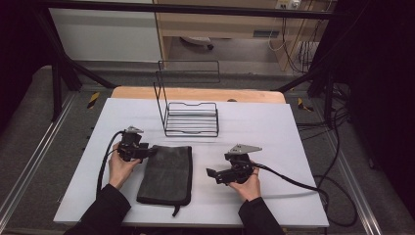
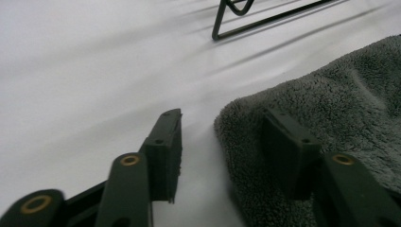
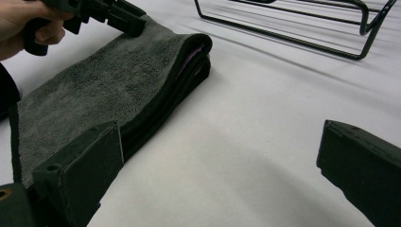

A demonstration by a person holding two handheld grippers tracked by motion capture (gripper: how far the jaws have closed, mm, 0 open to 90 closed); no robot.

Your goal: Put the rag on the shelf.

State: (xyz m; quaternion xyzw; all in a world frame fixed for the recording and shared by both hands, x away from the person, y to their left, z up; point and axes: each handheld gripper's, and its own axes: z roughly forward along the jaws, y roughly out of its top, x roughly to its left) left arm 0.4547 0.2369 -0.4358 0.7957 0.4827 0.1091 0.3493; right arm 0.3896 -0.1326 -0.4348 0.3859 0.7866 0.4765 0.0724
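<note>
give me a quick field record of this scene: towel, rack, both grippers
towel: dark grey folded towel lying flat on the white table
rack: black wire rack, empty, beyond the towel's far end
left hand-held gripper: at the towel's far left corner, one jaw over the towel, one on the table beside it, pads not pressing
right hand-held gripper: open wide, right of the towel, holding nothing

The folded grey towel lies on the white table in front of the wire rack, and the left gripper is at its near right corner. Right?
Not quite. In the high view the left gripper is at the far left corner of the folded grey towel, not the near right. The towel does lie on the white table in front of the wire rack.
</note>
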